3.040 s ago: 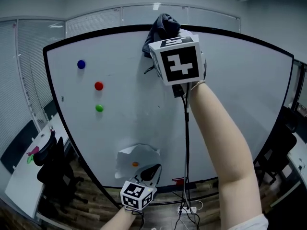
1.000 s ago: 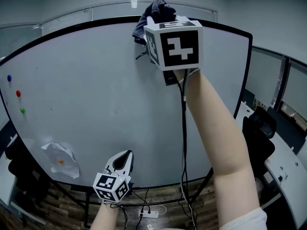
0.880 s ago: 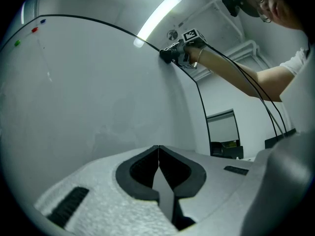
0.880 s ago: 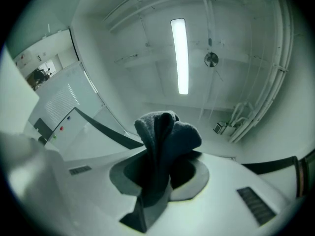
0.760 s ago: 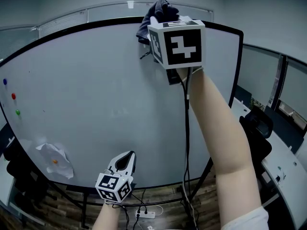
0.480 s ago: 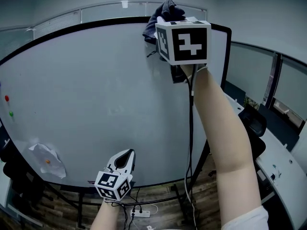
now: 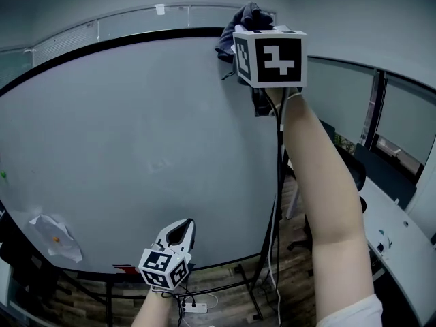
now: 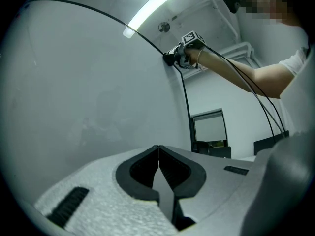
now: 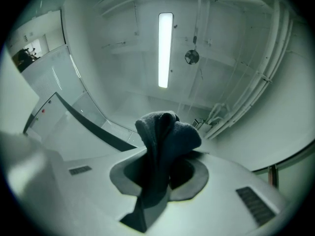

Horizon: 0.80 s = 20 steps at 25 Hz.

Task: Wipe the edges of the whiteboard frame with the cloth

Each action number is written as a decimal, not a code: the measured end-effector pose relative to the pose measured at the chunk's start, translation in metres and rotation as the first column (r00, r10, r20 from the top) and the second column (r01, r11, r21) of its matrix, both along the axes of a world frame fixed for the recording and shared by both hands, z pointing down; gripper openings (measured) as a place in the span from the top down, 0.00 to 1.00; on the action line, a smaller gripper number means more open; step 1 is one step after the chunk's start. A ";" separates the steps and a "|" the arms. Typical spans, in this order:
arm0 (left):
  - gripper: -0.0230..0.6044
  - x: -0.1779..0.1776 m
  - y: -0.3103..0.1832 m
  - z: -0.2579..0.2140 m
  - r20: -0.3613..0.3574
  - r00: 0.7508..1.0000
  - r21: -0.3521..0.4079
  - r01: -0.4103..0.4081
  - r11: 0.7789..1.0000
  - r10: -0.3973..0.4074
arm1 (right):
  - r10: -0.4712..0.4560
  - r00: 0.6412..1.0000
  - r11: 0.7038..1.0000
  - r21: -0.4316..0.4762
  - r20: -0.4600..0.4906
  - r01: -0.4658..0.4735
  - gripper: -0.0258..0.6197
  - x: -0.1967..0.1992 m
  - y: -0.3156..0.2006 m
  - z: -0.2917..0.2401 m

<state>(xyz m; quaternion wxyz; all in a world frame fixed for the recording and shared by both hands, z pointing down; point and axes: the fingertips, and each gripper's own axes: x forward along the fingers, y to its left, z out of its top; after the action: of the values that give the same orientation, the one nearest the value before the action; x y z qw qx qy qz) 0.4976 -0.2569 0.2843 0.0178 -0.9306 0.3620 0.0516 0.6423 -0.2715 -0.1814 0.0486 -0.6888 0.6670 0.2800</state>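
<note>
A large whiteboard (image 7: 136,148) with a thin black frame (image 7: 102,41) fills the head view. My right gripper (image 7: 253,20) is raised to the frame's top edge near the right corner, shut on a dark grey cloth (image 7: 240,20). In the right gripper view the cloth (image 9: 165,146) bunches up between the jaws, with the black frame (image 9: 88,124) running off to the left. My left gripper (image 7: 178,236) hangs low near the board's bottom edge; its jaws are shut and hold nothing. From the left gripper view the right gripper (image 8: 184,52) shows far off at the frame's top edge.
A crumpled paper (image 7: 51,236) is stuck to the board at lower left. A power strip (image 7: 194,307) and cables lie on the wood floor under the board. An office chair (image 7: 351,172) and a white desk (image 7: 402,237) stand at the right. A glass partition (image 7: 381,121) lies behind.
My right gripper has slid the cloth rightward along the top frame edge toward the right corner. The view has panned right, so the magnets left the picture. The left gripper stayed low.
</note>
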 end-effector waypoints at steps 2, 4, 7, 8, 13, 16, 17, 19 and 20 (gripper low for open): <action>0.93 0.009 0.000 -0.001 0.010 1.000 0.000 -0.004 1.000 0.004 | 0.024 1.000 1.000 0.006 0.020 -0.024 0.85 0.021 0.003 -0.003; 0.93 0.023 0.002 -0.008 0.014 1.000 0.006 -0.011 1.000 0.011 | 0.041 0.998 0.999 0.012 0.053 -0.042 0.85 0.048 0.009 -0.007; 0.93 0.038 0.003 -0.012 0.015 0.999 0.010 -0.045 0.999 0.044 | 0.073 0.994 0.997 0.011 0.087 -0.074 0.85 0.064 0.012 -0.008; 0.93 0.039 0.002 -0.011 0.018 0.998 0.010 -0.060 0.998 0.059 | 0.088 0.992 0.996 0.008 0.092 -0.089 0.85 0.064 0.011 -0.007; 0.93 0.061 0.004 -0.017 0.024 0.994 0.018 -0.108 0.994 0.107 | 0.120 0.983 0.993 -0.002 0.138 -0.121 0.85 0.092 0.010 -0.006; 0.93 0.070 0.005 -0.020 0.033 0.991 0.026 -0.132 0.991 0.132 | 0.149 0.976 0.989 -0.010 0.158 -0.150 0.85 0.106 0.010 -0.003; 0.93 0.073 0.005 -0.021 0.032 0.990 0.027 -0.138 0.990 0.137 | 0.156 0.975 0.988 -0.016 0.160 -0.156 0.85 0.109 0.010 -0.002; 0.93 0.079 0.008 -0.019 0.031 0.989 0.025 -0.148 0.989 0.147 | 0.163 0.974 0.987 -0.032 0.158 -0.160 0.85 0.115 0.010 0.000; 0.93 0.084 0.011 -0.018 0.034 0.987 0.023 -0.155 0.988 0.154 | 0.165 0.973 0.986 -0.041 0.159 -0.161 0.85 0.119 0.011 0.002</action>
<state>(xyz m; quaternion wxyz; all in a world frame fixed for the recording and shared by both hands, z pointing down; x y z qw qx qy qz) 0.5812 -0.2459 0.2665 0.0314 -0.9563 0.2876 0.0423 0.7612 -0.2602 -0.1798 0.0698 -0.7621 0.6059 0.2172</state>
